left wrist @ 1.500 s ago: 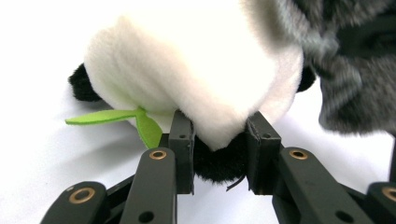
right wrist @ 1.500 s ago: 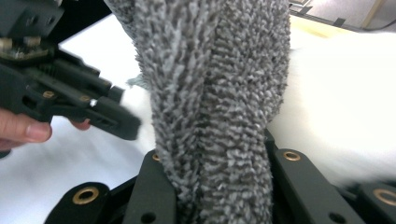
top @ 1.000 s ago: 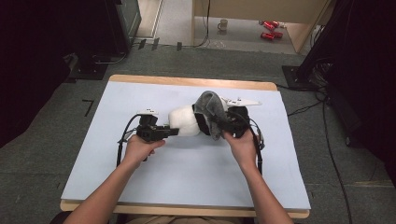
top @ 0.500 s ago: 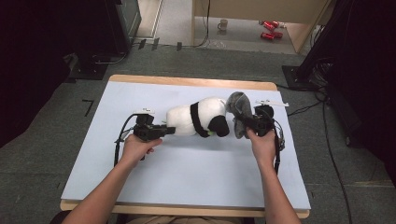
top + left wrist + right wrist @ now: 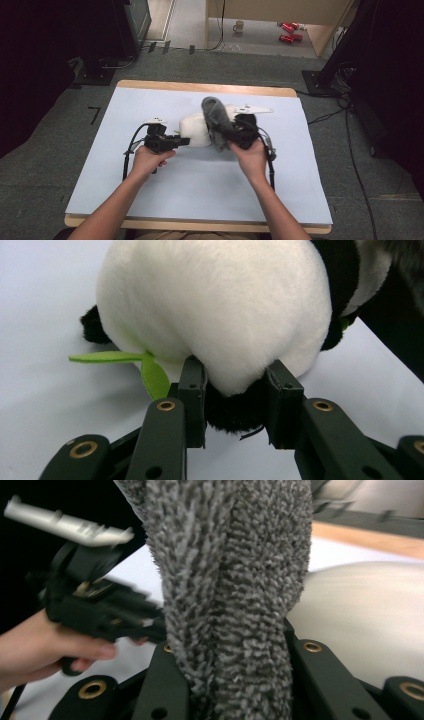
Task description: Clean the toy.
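Note:
A plush panda [image 5: 196, 131] lies on the light blue table cover [image 5: 165, 200], its white body [image 5: 215, 315] close ahead in the left gripper view. My left gripper [image 5: 186, 141] is shut on a black furry part [image 5: 235, 415] at the panda's near end, beside a green felt leaf [image 5: 150, 372]. My right gripper [image 5: 224, 136] is shut on a shaggy grey cloth [image 5: 214, 119], which stands up over the panda's right end. In the right gripper view the cloth [image 5: 235, 580] runs up between the jaws, with the white body [image 5: 360, 615] to its right.
The table's wooden edge [image 5: 200, 86] runs along the far side. On the floor beyond are a mug [image 5: 239, 25] and red items [image 5: 287, 31]. Black stands and cables [image 5: 350, 140] sit off the table's right and left.
Half a second ago the right gripper held the grey cloth out to the right of the panda; it has swung back left over the panda's right end. The left gripper has kept its hold.

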